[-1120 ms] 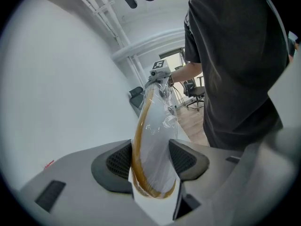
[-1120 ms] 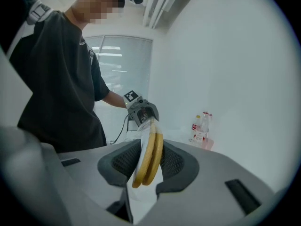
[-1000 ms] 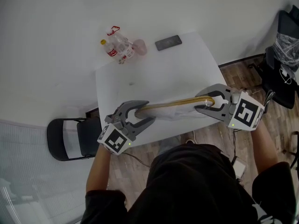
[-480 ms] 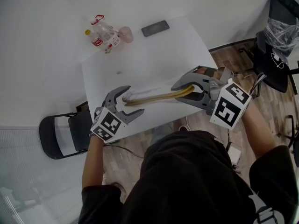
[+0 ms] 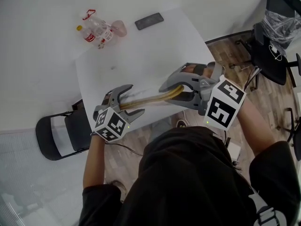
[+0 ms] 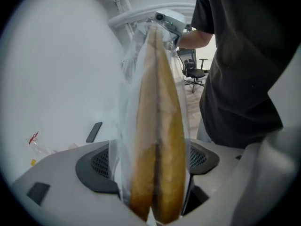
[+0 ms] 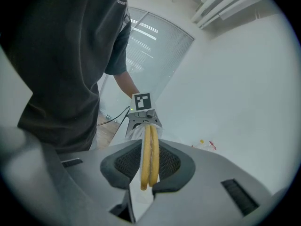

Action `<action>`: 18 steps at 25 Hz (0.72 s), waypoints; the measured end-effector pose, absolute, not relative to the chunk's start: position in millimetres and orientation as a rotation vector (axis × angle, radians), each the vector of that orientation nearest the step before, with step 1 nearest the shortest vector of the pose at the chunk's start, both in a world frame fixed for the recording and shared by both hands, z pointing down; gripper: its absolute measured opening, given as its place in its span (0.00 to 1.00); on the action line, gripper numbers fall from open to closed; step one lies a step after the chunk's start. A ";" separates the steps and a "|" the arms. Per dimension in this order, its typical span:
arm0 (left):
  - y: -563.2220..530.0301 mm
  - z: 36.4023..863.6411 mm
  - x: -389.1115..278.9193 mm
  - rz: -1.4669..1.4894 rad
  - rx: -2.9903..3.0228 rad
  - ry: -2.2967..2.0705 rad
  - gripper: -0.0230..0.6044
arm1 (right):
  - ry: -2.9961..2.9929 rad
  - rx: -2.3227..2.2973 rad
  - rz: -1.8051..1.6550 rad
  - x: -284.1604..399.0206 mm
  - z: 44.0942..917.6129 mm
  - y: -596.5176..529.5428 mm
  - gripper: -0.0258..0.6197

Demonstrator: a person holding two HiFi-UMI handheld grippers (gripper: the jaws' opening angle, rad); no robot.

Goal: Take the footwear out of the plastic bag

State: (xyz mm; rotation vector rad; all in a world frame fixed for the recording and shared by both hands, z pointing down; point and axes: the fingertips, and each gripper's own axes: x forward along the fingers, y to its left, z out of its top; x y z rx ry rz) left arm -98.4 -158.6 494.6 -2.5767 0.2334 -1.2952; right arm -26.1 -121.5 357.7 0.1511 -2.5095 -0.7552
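A pair of flat yellow slippers (image 5: 150,99) in a clear plastic bag hangs in the air between my two grippers, above the near edge of the white table (image 5: 141,51). My right gripper (image 5: 171,92) is shut on one end of the slippers (image 7: 150,149), pinching both soles edge-on between its pads. My left gripper (image 5: 134,100) stands around the other end; its jaws have just been opening. In the left gripper view the slippers (image 6: 157,126) and the bag film run between the wide jaws, and the pads do not press them.
Two small bottles (image 5: 96,29) and a dark phone (image 5: 149,20) lie at the table's far side. A black folding chair (image 5: 61,135) stands to the left. An office chair (image 5: 273,41) with a plastic-wrapped bundle stands on the wooden floor at the right.
The left gripper's jaws have spread wider and that hand has sunk. The right gripper has rolled and shifted left, still gripping the slippers, which now bend more.
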 end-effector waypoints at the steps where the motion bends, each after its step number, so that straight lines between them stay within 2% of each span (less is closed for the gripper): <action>1: -155.8 499.2 -99.0 -1.318 -2.566 0.211 0.71 | -2.511 0.145 -0.753 -27.4 358.0 -120.9 0.15; 4: -151.3 502.4 -99.5 -1.320 -2.586 0.206 0.69 | -2.515 0.132 -0.739 -28.3 359.5 -118.9 0.15; 5: -152.6 500.9 -100.0 -1.308 -2.581 0.226 0.51 | -2.523 0.131 -0.731 -28.3 359.3 -118.5 0.15; 6: -154.5 499.3 -100.6 -1.299 -2.568 0.246 0.39 | -2.531 0.132 -0.722 -28.3 358.9 -118.5 0.15; 7: -156.2 498.4 -101.0 -1.294 -2.554 0.261 0.35 | -2.538 0.134 -0.714 -28.2 358.6 -118.9 0.15; 13: -162.5 498.1 -107.2 -1.323 -2.510 0.304 0.28 | -2.544 0.141 -0.681 -29.5 362.9 -123.5 0.15; 18: -160.3 498.2 -114.3 -1.368 -2.527 0.287 0.26 | -2.550 0.162 -0.643 -32.6 367.4 -128.6 0.15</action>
